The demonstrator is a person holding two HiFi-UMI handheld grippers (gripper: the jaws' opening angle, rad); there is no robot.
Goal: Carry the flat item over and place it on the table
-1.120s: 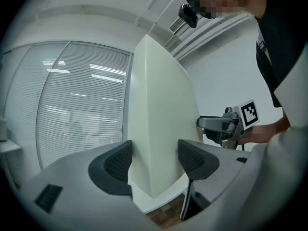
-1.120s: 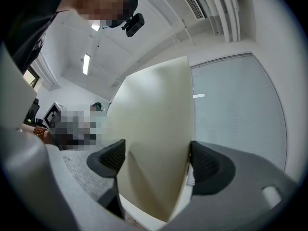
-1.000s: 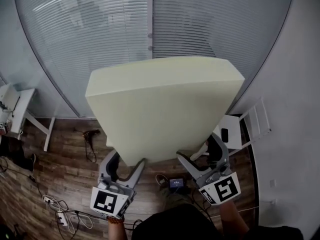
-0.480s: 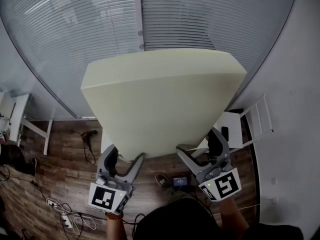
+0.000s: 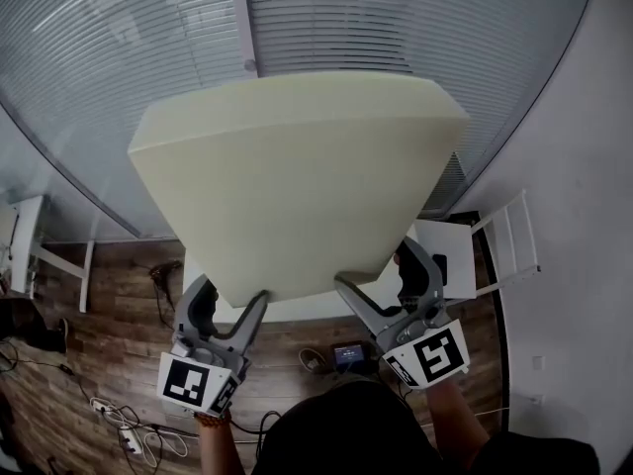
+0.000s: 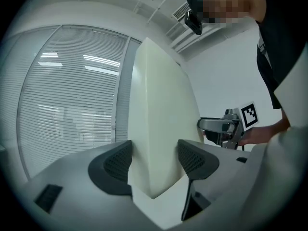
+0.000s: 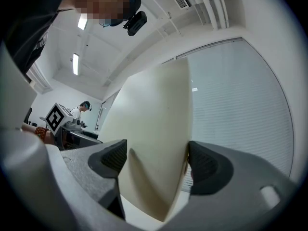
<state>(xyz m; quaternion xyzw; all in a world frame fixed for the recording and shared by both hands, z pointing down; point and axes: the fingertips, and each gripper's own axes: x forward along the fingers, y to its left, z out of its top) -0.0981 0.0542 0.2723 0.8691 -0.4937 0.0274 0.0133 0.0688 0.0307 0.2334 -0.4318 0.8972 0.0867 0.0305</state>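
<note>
In the head view a thick, cream foam slab [image 5: 297,176] is held up in the air, well above the wooden floor [image 5: 99,354], where cables [image 5: 119,419] lie at the near left. Its far edge rises toward the slatted blinds [image 5: 119,57]. The left gripper [image 5: 232,302] grips the slab's near edge at the left and the right gripper [image 5: 381,275] grips it at the right. In the left gripper view the two dark jaws press on either face of the slab's edge, the foam filling the gap between them; the other gripper shows farther right along the same edge. In the right gripper view the jaws likewise clamp the slab, slightly pinching the foam, with blinds on the right.
</note>
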